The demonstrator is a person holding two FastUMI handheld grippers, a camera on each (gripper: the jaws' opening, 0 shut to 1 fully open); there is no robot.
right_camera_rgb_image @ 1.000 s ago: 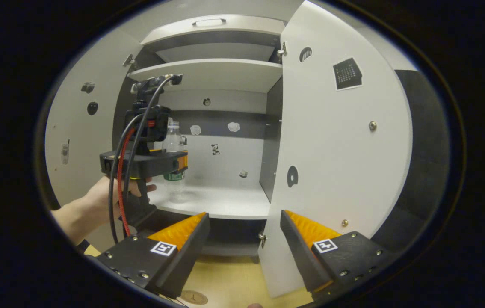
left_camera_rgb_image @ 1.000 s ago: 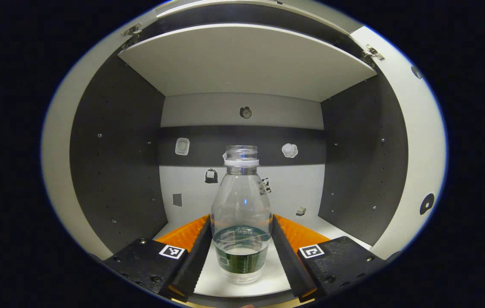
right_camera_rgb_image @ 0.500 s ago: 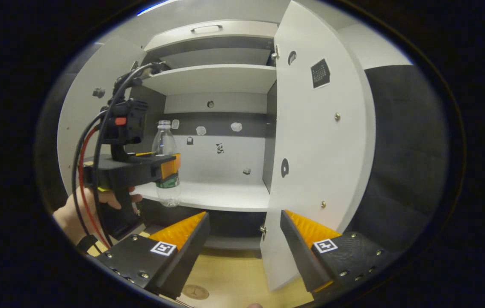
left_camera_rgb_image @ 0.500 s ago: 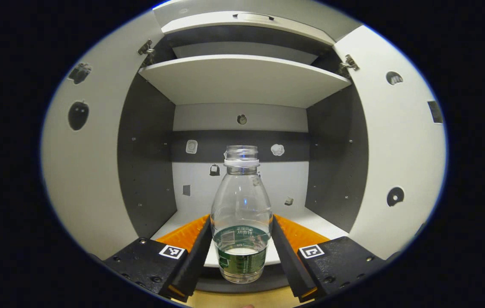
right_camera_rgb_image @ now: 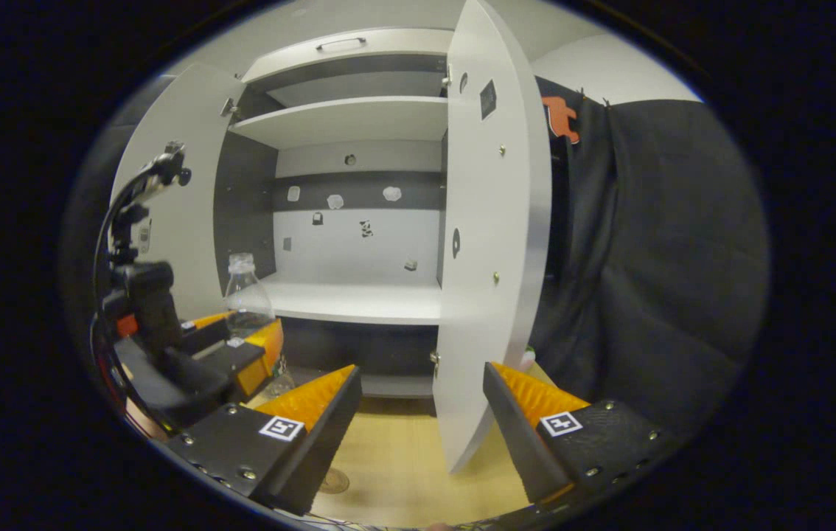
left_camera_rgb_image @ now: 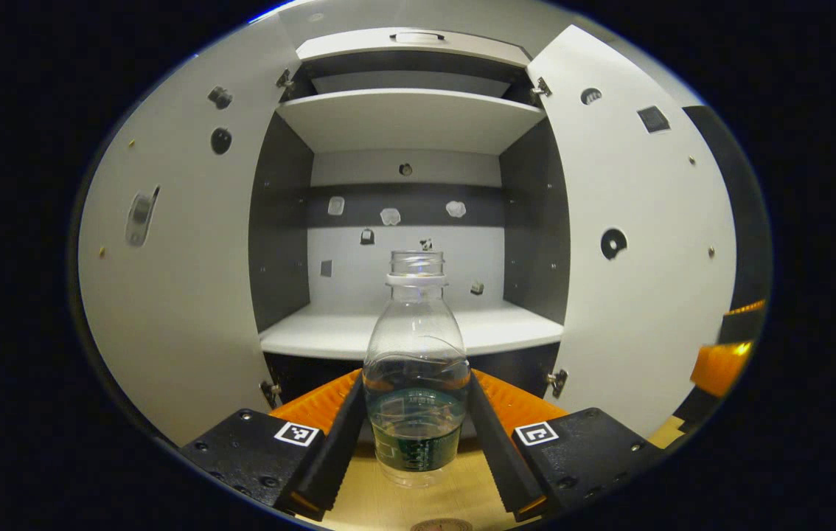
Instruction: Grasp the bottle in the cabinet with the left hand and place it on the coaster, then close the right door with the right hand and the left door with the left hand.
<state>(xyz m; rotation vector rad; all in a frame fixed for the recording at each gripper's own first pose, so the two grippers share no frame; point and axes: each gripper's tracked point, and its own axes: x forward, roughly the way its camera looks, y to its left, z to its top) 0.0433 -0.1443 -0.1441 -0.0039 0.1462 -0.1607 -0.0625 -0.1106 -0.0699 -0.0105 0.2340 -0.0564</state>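
Two doors stand open on the cabinet (left_camera_rgb_image: pixel 403 118): left door (left_camera_rgb_image: pixel 175 280) and right door (left_camera_rgb_image: pixel 639 243), both pale with small dark stickers. Inside, a bare lower shelf (left_camera_rgb_image: pixel 403 332) and an upper shelf (left_camera_rgb_image: pixel 410 118); small stickers dot the back wall. In the right gripper view the right door (right_camera_rgb_image: pixel 492 243) swings edge-on toward the camera, just beyond the gap between the fingers of the right gripper (right_camera_rgb_image: pixel 422 402), whose jaws are apart and hold nothing. Wooden tabletop (right_camera_rgb_image: pixel 396 472) lies below, with a round coaster (right_camera_rgb_image: pixel 333 481) near its front edge.

Bottle (left_camera_rgb_image: pixel 416 369): clear plastic, uncapped, white neck ring, dark green label, a little water at the base. Upright, outside the cabinet, raised above the tabletop. Left gripper (left_camera_rgb_image: pixel 416 424) clamps it at the lower body, one finger on each side. In the right gripper view the bottle (right_camera_rgb_image: pixel 247 302) appears at far left in the left gripper (right_camera_rgb_image: pixel 241 354).
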